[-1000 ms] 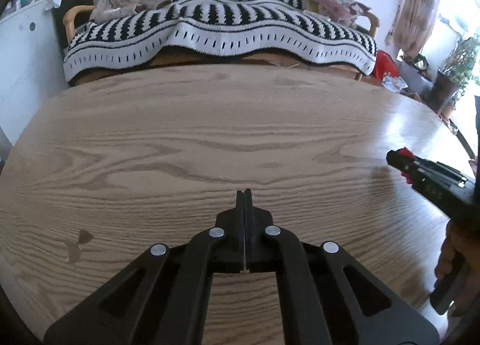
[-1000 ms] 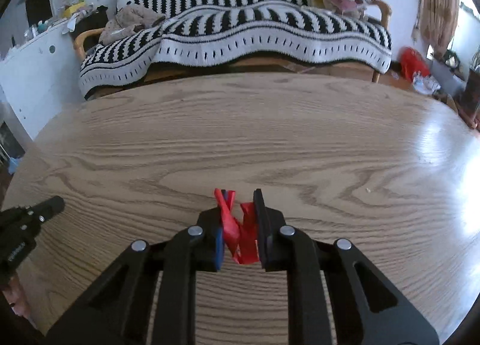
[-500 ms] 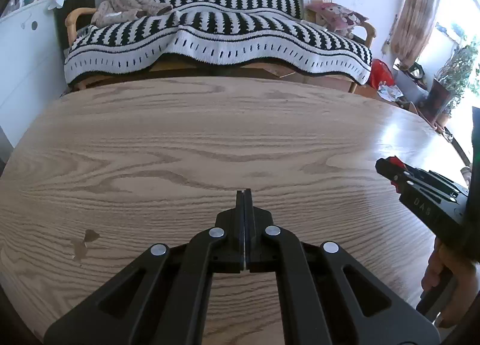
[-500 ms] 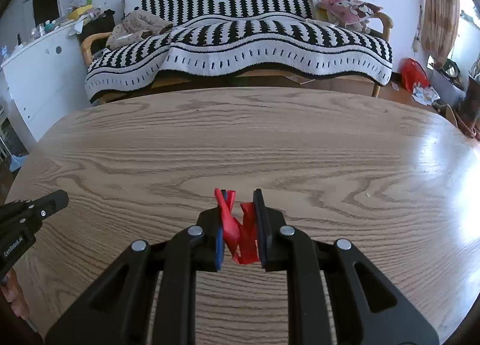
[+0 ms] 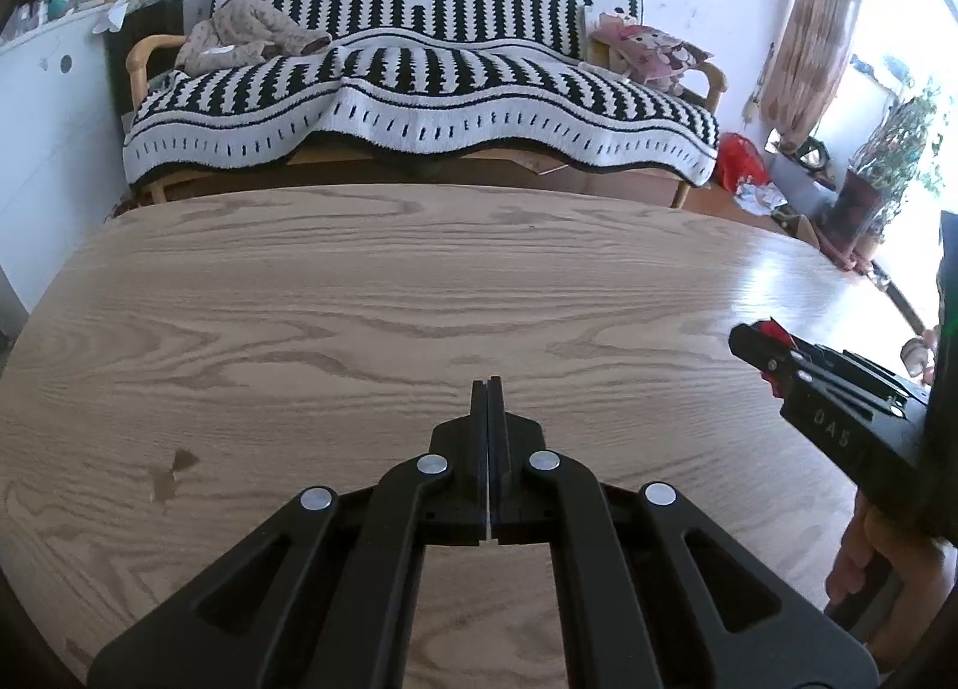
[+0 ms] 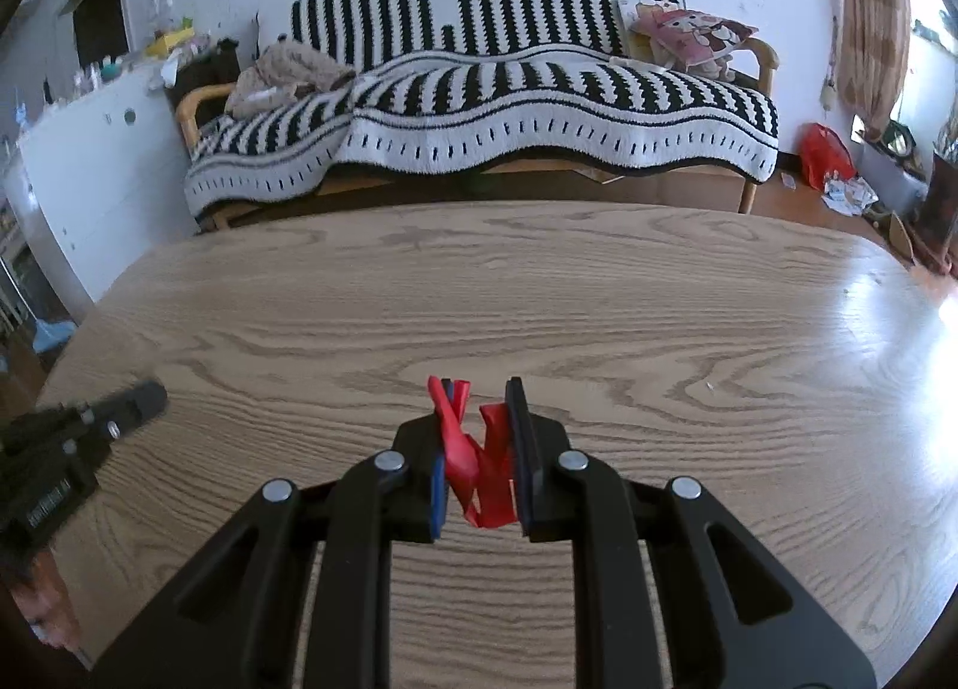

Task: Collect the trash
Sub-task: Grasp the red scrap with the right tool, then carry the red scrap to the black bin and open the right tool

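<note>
My right gripper (image 6: 482, 389) is shut on a crumpled red wrapper (image 6: 482, 470) and holds it above the wooden table (image 6: 539, 294). A tip of the red wrapper (image 5: 772, 330) shows at the right gripper's fingers in the left wrist view, at the right edge. My left gripper (image 5: 488, 384) is shut and empty, its two fingers pressed together above the table (image 5: 359, 282). It also shows in the right wrist view (image 6: 138, 398) at the far left. No other trash shows on the table.
Beyond the table's far edge stands a sofa (image 5: 419, 90) under a black-and-white striped blanket, with a cushion (image 6: 694, 33) and clothes (image 5: 251, 33) on it. A white cabinet (image 6: 102, 174) is at the left. A red bag (image 6: 826, 153) and litter lie on the floor at right.
Both grippers have risen and pulled back from the sofa, so more of the room shows. The right gripper still holds the red wrapper; the left stays shut.
</note>
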{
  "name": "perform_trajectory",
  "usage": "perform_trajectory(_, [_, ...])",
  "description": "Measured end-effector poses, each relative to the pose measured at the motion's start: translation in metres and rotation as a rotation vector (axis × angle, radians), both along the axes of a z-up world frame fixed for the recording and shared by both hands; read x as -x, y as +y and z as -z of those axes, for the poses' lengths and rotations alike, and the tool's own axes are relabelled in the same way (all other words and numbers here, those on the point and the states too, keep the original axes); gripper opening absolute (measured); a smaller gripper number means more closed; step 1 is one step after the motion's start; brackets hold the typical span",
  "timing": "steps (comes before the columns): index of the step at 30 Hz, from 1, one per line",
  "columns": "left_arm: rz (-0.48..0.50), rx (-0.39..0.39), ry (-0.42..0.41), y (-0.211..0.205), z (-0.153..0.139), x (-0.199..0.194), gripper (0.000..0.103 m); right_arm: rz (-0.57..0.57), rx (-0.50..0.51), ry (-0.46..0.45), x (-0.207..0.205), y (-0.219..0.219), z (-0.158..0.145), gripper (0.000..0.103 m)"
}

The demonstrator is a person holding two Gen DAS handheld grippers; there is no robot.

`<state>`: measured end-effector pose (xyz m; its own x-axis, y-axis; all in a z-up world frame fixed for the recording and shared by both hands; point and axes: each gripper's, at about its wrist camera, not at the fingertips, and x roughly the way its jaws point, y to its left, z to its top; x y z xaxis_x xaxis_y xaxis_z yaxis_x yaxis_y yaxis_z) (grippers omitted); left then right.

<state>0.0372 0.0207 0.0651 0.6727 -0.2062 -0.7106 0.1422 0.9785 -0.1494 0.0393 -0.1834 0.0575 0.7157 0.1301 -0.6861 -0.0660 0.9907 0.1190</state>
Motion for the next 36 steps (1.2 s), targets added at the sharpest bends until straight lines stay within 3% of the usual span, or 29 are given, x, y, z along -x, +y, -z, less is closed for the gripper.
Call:
perform_trajectory(5, [0.067, 0.025, -0.026, -0.025, -0.021, 0.04, 0.0, -0.004, -0.097, -0.016, 0.033, -0.01, -0.026, 0.017])
perform_trajectory(10, [0.218, 0.036, -0.039, -0.08, -0.043, 0.1, 0.0, 0.044, -0.14, -0.074, 0.1, -0.043, -0.067, 0.017])
perform_trajectory(16, [0.395, 0.018, -0.085, -0.15, -0.071, 0.175, 0.0, 0.137, -0.077, -0.139, 0.205, -0.1, -0.105, 0.017])
perform_trajectory(20, [0.493, 0.012, -0.081, -0.191, -0.075, 0.212, 0.0, 0.219, -0.059, -0.147, 0.275, -0.151, -0.108, 0.017])
perform_trajectory(24, [0.608, 0.007, -0.045, -0.236, -0.067, 0.249, 0.0, 0.28, -0.1, -0.124, 0.339, -0.203, -0.098, 0.017])
perform_trajectory(29, [0.766, 0.002, 0.082, -0.299, -0.031, 0.291, 0.0, 0.348, -0.128, -0.053, 0.399, -0.252, -0.067, 0.017])
perform_trajectory(33, [0.835, -0.033, 0.21, -0.332, 0.016, 0.306, 0.0, 0.416, -0.171, 0.049, 0.431, -0.278, -0.012, 0.017])
perform_trajectory(36, [0.859, -0.063, 0.335, -0.352, 0.063, 0.31, 0.0, 0.473, -0.262, 0.145, 0.447, -0.294, 0.043, 0.017])
